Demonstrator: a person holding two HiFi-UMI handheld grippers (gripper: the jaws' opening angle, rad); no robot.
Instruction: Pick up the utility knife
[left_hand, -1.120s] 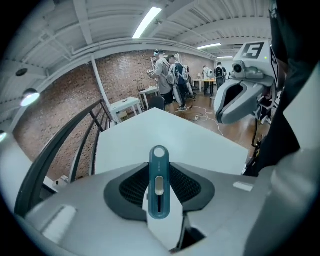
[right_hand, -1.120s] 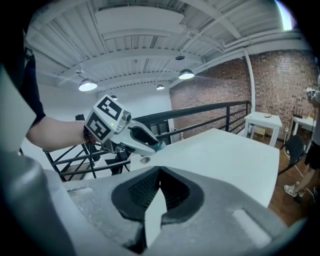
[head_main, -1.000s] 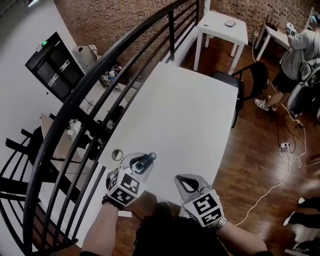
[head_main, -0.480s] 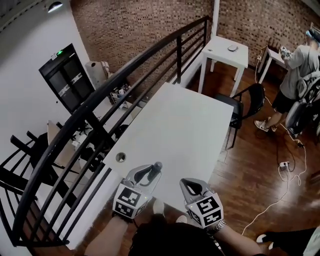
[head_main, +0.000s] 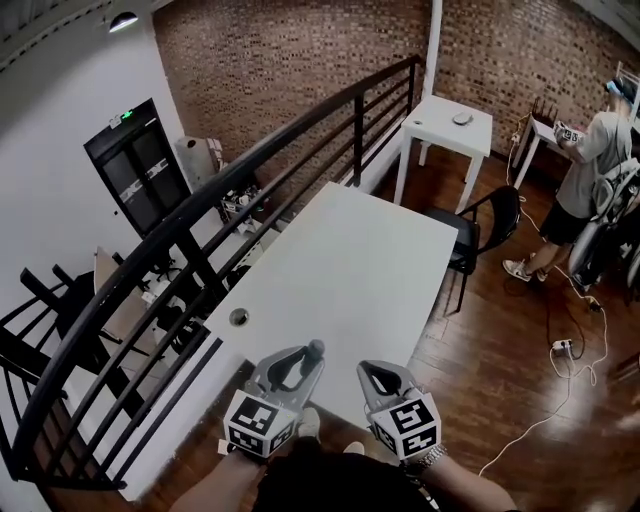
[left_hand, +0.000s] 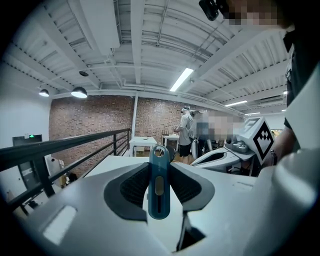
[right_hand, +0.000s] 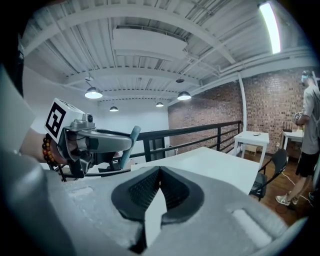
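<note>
The utility knife (left_hand: 159, 185) is a slim teal-blue handle with a ring at its far end. It stands upright between the ribbed pads of my left gripper (left_hand: 159, 167), which is shut on it. In the head view the knife (head_main: 314, 349) pokes out of the left gripper (head_main: 305, 362), held in the air above the near edge of the white table (head_main: 350, 260). My right gripper (head_main: 373, 372) hovers just to its right, shut with nothing in it. In the right gripper view its fingertips (right_hand: 160, 170) meet, and the knife (right_hand: 134, 135) shows at left.
A black metal railing (head_main: 200, 215) runs along the table's left side. A black chair (head_main: 480, 225) stands at the table's far right, with a small white table (head_main: 448, 115) beyond. A person (head_main: 585, 160) stands far right. Cables (head_main: 560, 350) lie on the wooden floor.
Both grippers have lifted up off the table and now hang above its near edge. The left one carries the knife and has rolled it more upright.
</note>
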